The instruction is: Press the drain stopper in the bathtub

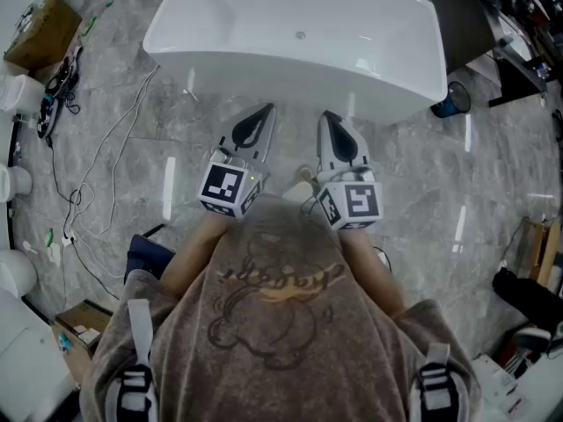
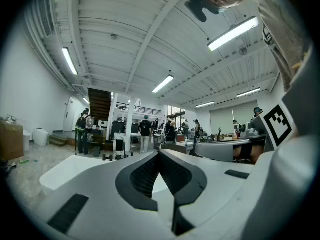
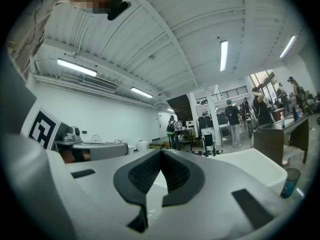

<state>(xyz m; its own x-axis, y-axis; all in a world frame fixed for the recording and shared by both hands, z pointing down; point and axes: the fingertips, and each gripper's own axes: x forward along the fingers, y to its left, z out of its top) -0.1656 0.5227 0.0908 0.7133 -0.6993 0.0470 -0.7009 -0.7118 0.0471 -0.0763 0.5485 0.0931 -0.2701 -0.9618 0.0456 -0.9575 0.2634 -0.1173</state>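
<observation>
Bathtub (image 1: 387,77): white, rectangular and freestanding, it stood on the grey marble floor (image 1: 176,156) at the top of the head view.
Bathtub contents: its smooth white basin held the drain stopper (image 1: 300,35).
Drain stopper, look: a small, round, greyish disc, too small to show finer detail.
Drain stopper, place: it lay on the basin floor, about midway along the tub's length.
Drain stopper, facing: it lay flat with its face upward; being round, it had no long axis.
Bathtub axis: the long side ran left to right across the head view, dipping a little toward the right.
Left gripper (image 1: 266,109): it was held low in front of the person, tip toward the tub's near wall, well apart from the stopper.
Left fingers (image 2: 145,176): they were closed tip to tip with nothing between them.
Right gripper (image 1: 328,115): it was just beside the left one and aimed the same way, outside the tub.
Right fingers (image 3: 176,173): they met at the tip and gripped nothing.
Right gripper view: the white tub lay to the right beyond the fingers, with a blue container (image 3: 288,182) on the floor near its end.
Floor clutter: cables (image 1: 106,183) trailed at the left, and a cardboard box (image 1: 44,29) sat at the upper left.
</observation>
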